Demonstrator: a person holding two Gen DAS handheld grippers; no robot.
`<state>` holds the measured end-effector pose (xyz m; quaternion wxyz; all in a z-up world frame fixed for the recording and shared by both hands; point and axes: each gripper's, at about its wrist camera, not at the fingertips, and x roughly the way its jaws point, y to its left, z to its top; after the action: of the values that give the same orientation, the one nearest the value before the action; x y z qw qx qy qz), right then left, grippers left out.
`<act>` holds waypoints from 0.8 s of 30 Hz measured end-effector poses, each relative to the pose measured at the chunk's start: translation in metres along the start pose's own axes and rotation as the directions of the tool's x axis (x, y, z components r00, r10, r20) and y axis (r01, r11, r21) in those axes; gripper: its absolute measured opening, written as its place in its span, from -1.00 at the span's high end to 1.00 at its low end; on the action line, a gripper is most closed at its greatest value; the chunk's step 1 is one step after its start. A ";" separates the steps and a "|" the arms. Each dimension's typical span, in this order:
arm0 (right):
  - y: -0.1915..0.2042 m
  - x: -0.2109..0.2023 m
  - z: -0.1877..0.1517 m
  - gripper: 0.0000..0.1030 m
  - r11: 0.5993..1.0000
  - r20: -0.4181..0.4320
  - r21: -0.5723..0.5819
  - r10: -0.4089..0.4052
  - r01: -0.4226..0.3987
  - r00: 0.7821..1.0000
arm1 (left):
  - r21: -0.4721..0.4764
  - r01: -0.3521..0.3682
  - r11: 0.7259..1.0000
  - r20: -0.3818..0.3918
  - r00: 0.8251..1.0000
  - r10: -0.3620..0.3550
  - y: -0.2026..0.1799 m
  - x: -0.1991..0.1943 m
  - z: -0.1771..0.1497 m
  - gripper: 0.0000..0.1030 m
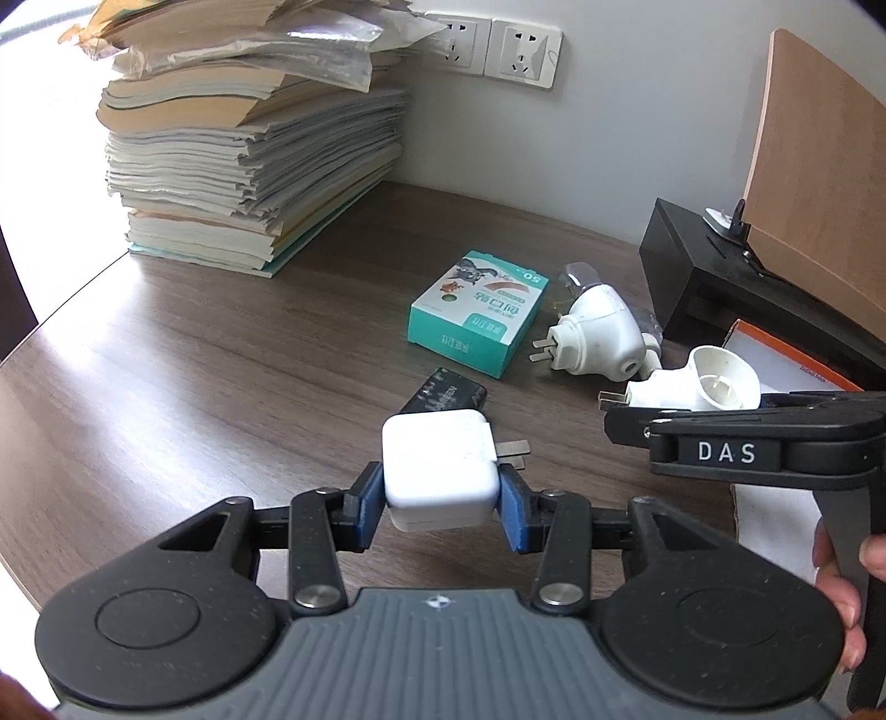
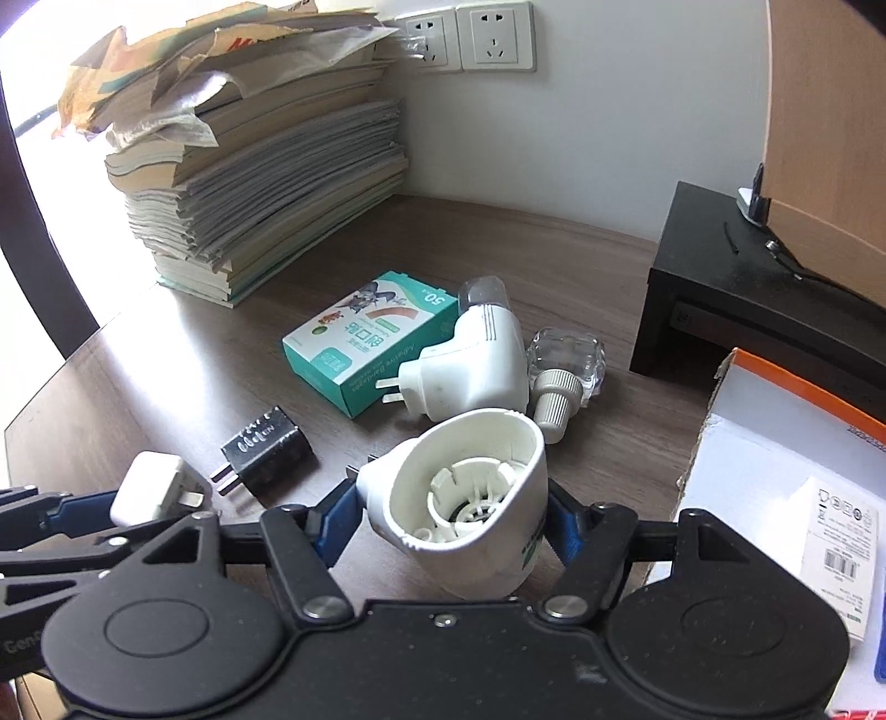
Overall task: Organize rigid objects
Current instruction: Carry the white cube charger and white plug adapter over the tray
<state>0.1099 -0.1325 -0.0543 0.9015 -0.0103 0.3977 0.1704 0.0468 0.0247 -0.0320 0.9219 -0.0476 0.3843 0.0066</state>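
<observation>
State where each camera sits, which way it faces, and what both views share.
Left wrist: behind the left tool, facing down the brown wooden desk; it clamps a white square charger; fingers at right.
Right wrist: behind the right tool, around a white cup-shaped plug-in heater.
Shared: teal bandage box, paper stack.

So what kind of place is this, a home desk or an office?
Probably a study or home-office desk, though I can't rule out a workplace: a tall stack of papers sits on a wooden desk against a wall with outlets, beside a black monitor stand.
</observation>
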 end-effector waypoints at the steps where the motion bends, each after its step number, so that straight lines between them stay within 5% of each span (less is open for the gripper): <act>1: 0.000 -0.007 -0.001 -0.60 1.000 0.010 0.010 -0.005 0.004 1.000 | 0.005 0.009 1.000 0.003 1.000 -0.009 -0.001 -0.001 0.001 0.15; 14: -0.007 -0.078 -0.041 -0.60 0.952 0.003 0.214 -0.225 0.219 0.974 | 0.106 0.125 0.987 -0.005 0.992 -0.125 -0.027 -0.020 0.000 0.15; 24: -0.008 -0.119 -0.065 -0.60 0.900 0.002 0.316 -0.318 0.301 0.948 | 0.186 0.216 0.958 -0.019 0.976 -0.217 -0.049 -0.036 -0.009 0.15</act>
<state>-0.0083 -0.1857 -0.0141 0.9176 0.0734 0.3885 -0.0395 0.0179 -0.0235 -0.0087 0.9178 -0.0025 0.3750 -0.1305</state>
